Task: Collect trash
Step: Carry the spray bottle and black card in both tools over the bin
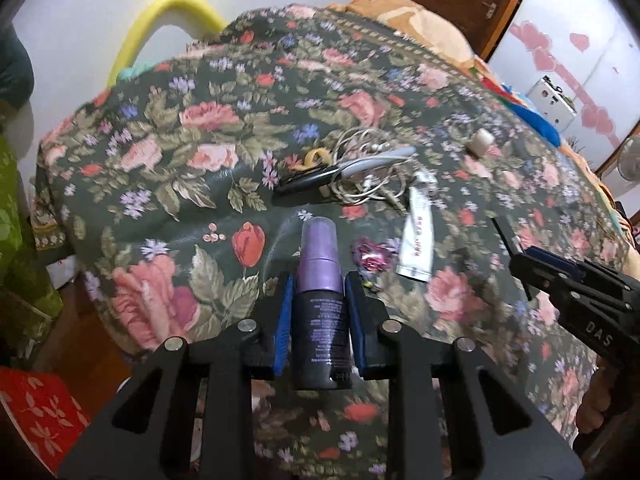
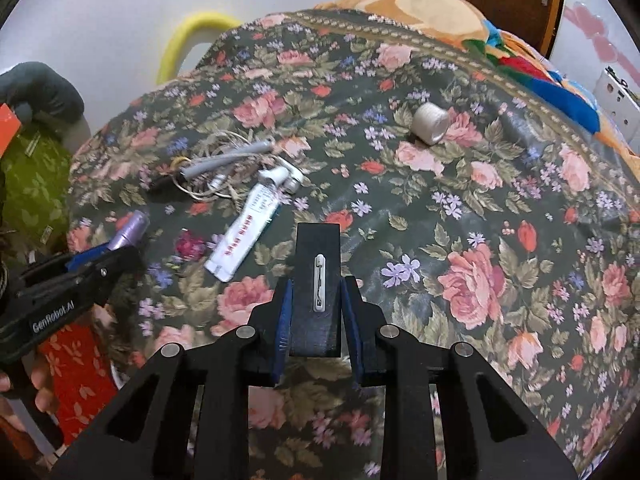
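Left claw: both blue-padded fingers press against the sides of a purple-capped dark cylindrical spray bottle, which lies lengthwise between them, cap pointing forward, held above the tabletop covered in a dark green floral cloth.

Right claw: narrowed to the width of a flat black rectangular case with a small silver clip, pinched between the 2 pads and projecting forward past the fingertips.

Items lying on the cloth: a white squeeze tube with red lettering, just beside a crumpled pink foil wrapper; a tangle of white cables with a grey plug behind the tube; a small white ribbed cap, well apart from the rest, toward the far right.
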Action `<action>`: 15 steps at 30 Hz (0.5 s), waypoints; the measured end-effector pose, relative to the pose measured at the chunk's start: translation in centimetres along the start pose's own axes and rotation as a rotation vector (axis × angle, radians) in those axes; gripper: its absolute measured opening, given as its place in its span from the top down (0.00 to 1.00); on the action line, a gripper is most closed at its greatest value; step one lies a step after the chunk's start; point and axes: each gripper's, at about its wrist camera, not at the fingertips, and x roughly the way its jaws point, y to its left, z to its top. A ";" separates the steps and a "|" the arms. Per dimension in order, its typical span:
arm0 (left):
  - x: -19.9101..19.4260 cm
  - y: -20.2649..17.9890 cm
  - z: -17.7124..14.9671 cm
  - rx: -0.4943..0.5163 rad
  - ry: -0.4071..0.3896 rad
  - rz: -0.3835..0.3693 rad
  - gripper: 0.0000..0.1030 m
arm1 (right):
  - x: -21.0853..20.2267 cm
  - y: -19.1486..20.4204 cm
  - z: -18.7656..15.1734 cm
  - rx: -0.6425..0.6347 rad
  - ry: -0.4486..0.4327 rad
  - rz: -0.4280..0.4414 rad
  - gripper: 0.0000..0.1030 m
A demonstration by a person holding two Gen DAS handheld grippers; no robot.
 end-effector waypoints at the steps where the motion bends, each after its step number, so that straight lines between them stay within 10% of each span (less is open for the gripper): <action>1: -0.8 -0.1 0.0 0.006 -0.007 -0.001 0.76 | -0.4 0.3 0.1 0.001 -0.006 0.005 0.78; 15: -10.5 2.4 -2.7 0.004 -0.102 -0.003 0.76 | -7.1 9.8 -0.6 -0.089 -0.084 0.076 0.78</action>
